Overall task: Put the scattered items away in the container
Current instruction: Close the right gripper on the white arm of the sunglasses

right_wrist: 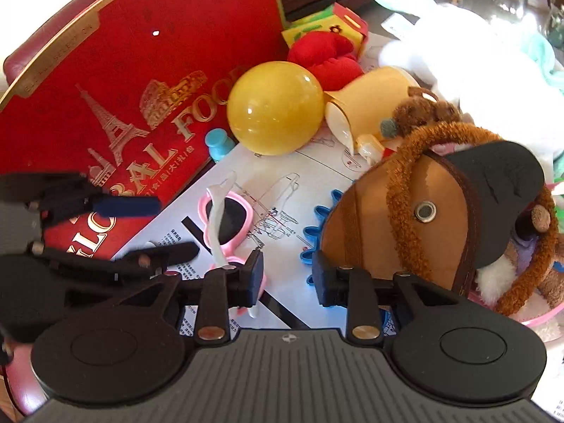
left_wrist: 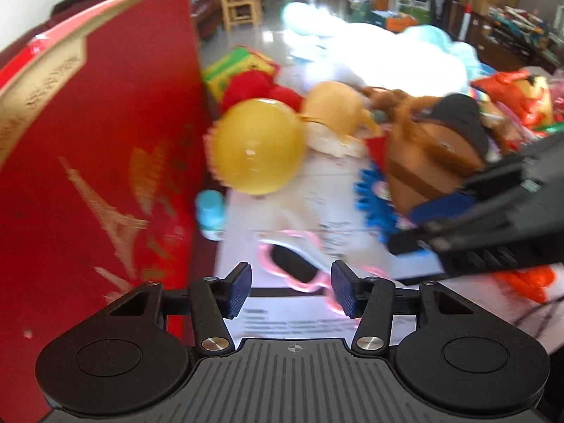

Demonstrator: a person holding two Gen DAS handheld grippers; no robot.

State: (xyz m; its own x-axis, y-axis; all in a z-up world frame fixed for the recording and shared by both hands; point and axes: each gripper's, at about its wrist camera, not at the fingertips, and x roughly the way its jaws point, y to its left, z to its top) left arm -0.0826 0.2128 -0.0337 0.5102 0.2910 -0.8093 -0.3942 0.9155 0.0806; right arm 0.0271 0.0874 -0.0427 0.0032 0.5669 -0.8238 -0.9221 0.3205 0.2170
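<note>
Pink heart-shaped sunglasses with white arms lie on a printed paper sheet. My right gripper is open just in front of them, and its left pad hides the near lens rim. Between its pads only paper shows. My left gripper is open too, with the blurred sunglasses beyond its pads. In the right wrist view the left gripper sits left of the glasses, apart from them. A yellow ball and a brown plush horse head lie nearby.
A big red gift box stands tilted on the left. A cream cup, a red plush, a small blue bottle, a blue toothed toy and a white plush crowd the back. A pink basket rim shows at right.
</note>
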